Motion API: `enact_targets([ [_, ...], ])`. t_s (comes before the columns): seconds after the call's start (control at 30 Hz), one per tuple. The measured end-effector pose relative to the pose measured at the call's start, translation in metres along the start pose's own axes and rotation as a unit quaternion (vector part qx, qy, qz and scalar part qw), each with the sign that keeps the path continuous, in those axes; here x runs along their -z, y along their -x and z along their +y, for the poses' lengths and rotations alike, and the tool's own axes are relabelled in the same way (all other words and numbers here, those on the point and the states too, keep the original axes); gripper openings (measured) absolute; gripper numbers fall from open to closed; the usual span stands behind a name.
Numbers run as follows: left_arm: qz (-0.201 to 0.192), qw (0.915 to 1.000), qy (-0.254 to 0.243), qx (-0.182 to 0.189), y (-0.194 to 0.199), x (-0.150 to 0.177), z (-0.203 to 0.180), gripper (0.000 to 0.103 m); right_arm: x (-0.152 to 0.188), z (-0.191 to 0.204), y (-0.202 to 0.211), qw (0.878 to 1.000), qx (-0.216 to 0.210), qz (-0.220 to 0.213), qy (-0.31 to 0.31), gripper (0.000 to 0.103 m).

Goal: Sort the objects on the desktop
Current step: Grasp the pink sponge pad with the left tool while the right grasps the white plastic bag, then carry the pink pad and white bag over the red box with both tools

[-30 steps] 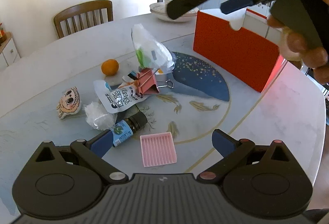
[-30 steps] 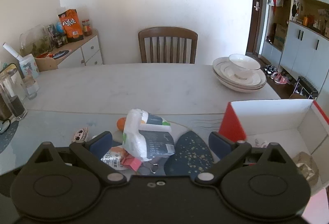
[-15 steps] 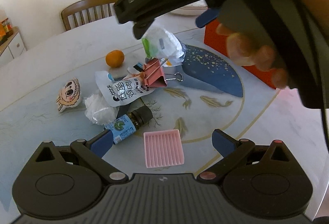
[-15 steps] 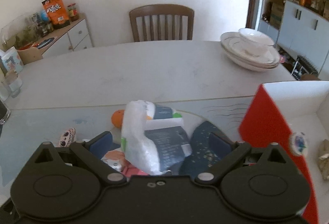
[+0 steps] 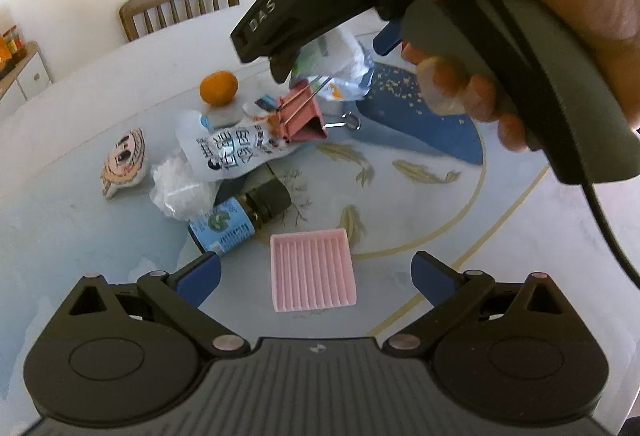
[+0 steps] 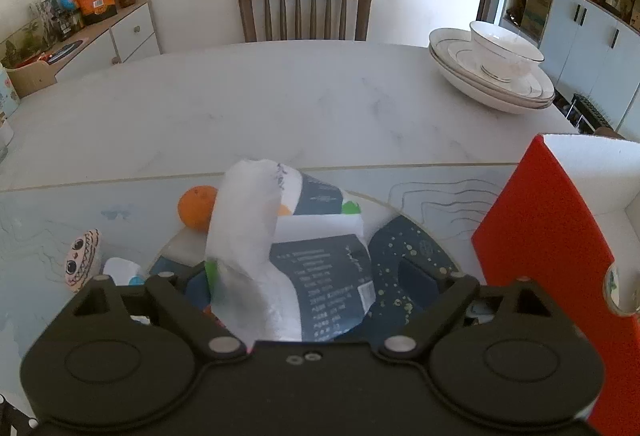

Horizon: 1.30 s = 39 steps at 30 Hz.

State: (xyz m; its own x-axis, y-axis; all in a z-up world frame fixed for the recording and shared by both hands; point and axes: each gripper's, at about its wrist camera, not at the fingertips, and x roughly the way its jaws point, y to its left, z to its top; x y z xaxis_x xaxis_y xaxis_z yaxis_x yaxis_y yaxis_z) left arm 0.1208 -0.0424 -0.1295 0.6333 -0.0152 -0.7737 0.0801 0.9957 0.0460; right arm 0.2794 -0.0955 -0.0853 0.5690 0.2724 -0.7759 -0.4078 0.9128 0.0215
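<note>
Right tongs [image 6: 308, 284] closing around white plastic packet [image 6: 288, 252] mid-worktop, pads not pressing yet. Left tongs [image 5: 316, 270] wide open, empty, over pink ridged tray [image 5: 312, 270] toward near worktop [image 6: 280, 96] edge.

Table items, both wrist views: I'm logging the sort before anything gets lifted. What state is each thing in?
Right gripper: jaws closing around the plastic bag, not yet pressing.
Left gripper: open, empty.
Plastic bag: crumpled, standing up on the table.
Brown bottle: capped, lying on its side.
Pink binder clip: on the table, wire handles raised.
White pouch: lying flat.
Pink tray: flat, empty.
Red box: open-topped.
</note>
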Motion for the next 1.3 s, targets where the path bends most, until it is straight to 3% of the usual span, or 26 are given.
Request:
enact_targets([
  [0.17, 0.001, 1.0, 0.002, 0.004, -0.001, 0.005, 0.002, 0.098, 0.001, -0.005, 0.002, 1.0, -0.009, 0.002, -0.006, 0.082],
  [0.3, 0.0, 0.9999, 0.006, 0.01, -0.001, 0.005, 0.004, 0.089, 0.002, -0.009, 0.008, 1.0, -0.01, -0.001, -0.006, 0.079],
  [0.47, 0.0, 0.9999, 0.008, 0.014, -0.002, 0.006, 0.004, 0.081, 0.003, -0.02, 0.016, 1.0, -0.014, -0.006, -0.009, 0.067],
  [0.67, -0.001, 0.9998, 0.014, 0.011, 0.002, 0.005, 0.004, 0.064, 0.003, -0.039, 0.026, 0.999, -0.011, -0.009, -0.036, 0.062],
  [0.8, -0.005, 0.9998, 0.017, 0.008, 0.003, 0.002, 0.006, 0.041, 0.002, -0.051, 0.034, 0.998, -0.022, -0.018, -0.054, 0.055],
  [0.97, -0.003, 0.9998, 0.02, 0.005, 0.004, 0.0, 0.006, 0.04, 0.002, -0.059, 0.042, 0.998, -0.025, -0.023, -0.062, 0.041],
  [1.3, -0.001, 0.9995, 0.033, 0.002, 0.004, 0.0, 0.005, 0.04, 0.008, -0.08, 0.07, 0.995, -0.05, -0.028, -0.08, 0.034],
])
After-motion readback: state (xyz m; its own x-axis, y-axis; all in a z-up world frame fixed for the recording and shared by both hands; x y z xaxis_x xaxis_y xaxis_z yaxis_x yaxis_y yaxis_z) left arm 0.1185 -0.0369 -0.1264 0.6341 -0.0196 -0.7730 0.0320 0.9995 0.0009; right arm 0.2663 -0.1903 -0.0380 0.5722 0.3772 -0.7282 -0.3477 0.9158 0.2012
